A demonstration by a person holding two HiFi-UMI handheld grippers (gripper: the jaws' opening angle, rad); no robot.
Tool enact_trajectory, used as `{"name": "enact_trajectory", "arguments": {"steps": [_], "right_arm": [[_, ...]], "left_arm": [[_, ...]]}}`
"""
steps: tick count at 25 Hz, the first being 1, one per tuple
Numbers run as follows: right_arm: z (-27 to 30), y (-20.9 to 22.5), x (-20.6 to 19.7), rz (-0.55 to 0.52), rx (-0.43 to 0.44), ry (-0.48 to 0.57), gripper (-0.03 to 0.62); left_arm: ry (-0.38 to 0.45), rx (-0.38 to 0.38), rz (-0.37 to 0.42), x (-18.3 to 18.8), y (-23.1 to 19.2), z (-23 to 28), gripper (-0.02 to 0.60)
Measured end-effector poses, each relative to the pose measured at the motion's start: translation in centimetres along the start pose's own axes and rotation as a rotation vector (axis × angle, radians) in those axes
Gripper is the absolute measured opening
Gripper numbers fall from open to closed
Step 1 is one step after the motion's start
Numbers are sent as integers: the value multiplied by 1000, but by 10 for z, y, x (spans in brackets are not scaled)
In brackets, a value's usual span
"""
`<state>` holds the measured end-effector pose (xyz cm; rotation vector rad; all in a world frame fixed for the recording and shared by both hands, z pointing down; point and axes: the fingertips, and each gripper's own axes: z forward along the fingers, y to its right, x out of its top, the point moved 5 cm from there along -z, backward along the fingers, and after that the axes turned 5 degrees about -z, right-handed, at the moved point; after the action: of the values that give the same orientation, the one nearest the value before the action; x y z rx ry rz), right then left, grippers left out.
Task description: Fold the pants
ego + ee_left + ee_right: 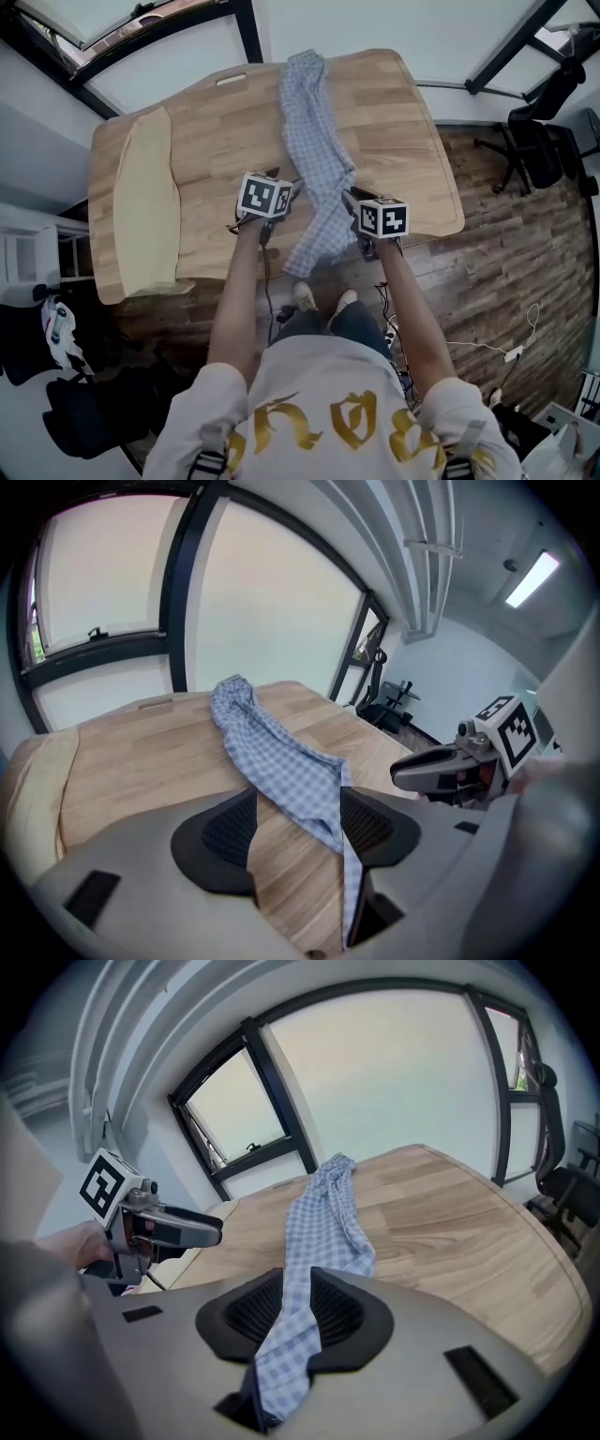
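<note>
Pants: blue-checked cloth, bunched along pale wooden table;
Left gripper: jaws wide, gripping nothing;
Right gripper: clamped on pants.

Blue-and-white checked pants — pale wooden table, cream cloth.

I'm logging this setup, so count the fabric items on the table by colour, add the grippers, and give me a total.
Blue checked pants: 1
Cream cloth: 1
Grippers: 2, the left gripper and the right gripper
Total: 4
</note>
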<state>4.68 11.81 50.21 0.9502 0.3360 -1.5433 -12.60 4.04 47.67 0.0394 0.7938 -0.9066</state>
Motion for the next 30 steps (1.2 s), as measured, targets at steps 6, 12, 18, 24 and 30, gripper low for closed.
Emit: {"name": "enact_trajectory", "arguments": {"steps": [6,12,18,24,30], "right_arm": [[-12,-6,-30,4,43,-30,112],[-35,4,-54,16,57,-42,112],[-57,27,-87,44,48,-70,112],[-70,43,-103,46,34,-90,111],[-64,44,-105,32,6,-137,106]], "left_arm": [[-141,-40,19,-57,24,5,272],[-274,-99,83,-101,58,29,273],[-347,-101,83,-135,74,52,273],[-384,-101,62,-148,77,75,272],[-365,-63,2,-149,72,87,184]]}}
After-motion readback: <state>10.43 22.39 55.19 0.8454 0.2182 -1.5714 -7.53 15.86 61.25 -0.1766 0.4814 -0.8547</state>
